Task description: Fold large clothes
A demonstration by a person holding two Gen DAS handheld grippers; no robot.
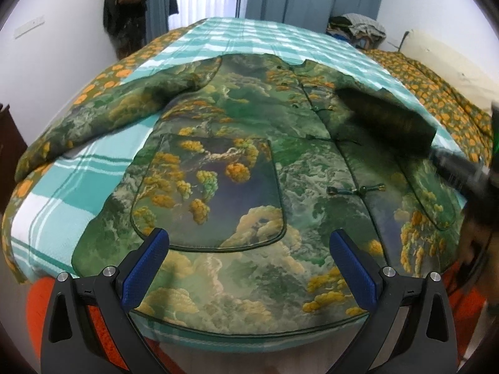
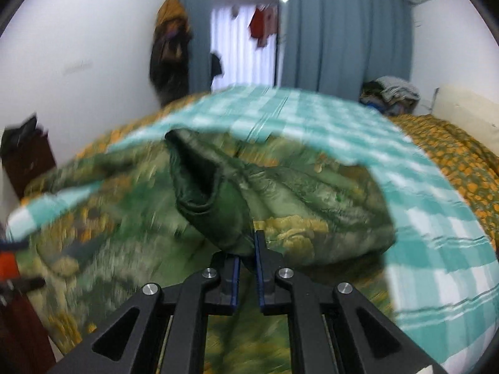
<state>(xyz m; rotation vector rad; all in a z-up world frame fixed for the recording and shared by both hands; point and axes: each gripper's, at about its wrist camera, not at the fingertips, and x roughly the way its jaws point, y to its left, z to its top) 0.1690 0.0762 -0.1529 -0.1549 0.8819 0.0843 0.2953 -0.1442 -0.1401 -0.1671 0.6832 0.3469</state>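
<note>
A large padded jacket printed with green landscape, clouds and orange trees lies front-up on the teal-and-white checked blanket that covers the bed, its hem toward the near edge and its collar toward the far side. One sleeve is spread out toward the bed's left edge.

The right hand-held gripper is clenched on the other sleeve, near its dark green cuff, and has it lifted over the body of the jacket; the left wrist view shows that sleeve as a dark blur above the right chest. The left hand-held gripper hangs released, jaws wide apart, over the lower front just below the patch pocket, and whether its pads brush the cloth I cannot tell.

The step in hand looks like folding the right sleeve inward. To do it well, carry the cuff straight across so the sleeve lands flat along the chest, with the crease falling at the shoulder seam. The padding is thick and will spring back, so the free gripper would do well to press the body down near the fold line. Let go only once the cuff rests on the cloth.
</note>
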